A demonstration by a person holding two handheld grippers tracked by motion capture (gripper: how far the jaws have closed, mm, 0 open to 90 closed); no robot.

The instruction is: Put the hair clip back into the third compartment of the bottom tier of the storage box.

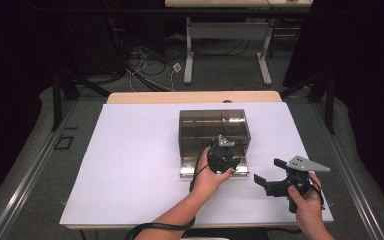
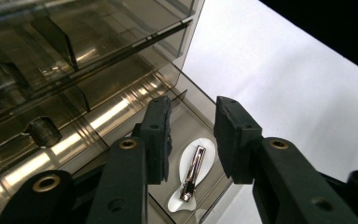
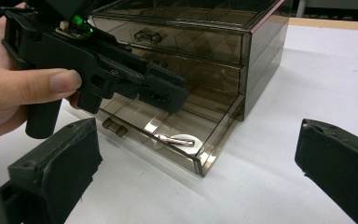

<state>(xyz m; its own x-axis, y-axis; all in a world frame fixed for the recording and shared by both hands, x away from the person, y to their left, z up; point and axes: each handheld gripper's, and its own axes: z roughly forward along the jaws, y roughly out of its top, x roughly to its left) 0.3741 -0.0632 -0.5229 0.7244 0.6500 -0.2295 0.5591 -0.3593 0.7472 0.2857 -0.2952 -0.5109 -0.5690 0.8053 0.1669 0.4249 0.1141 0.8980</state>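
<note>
No readable text, label or number anywhere (gripper markings perhaps too blurred).

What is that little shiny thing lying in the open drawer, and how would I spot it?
Find the smoky see-through drawer box on the white table. Its bottom drawer is pulled out. Inside, below the left claw, lies a small metal hair clip on a white teardrop-shaped piece, the sole object in that drawer.

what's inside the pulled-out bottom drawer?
One hair clip on a white backing lies flat on the floor of the open bottom drawer, near its front right corner. The left gripper hovers above it, jaws apart. Its jaws hide the drawer's near left part.
</note>
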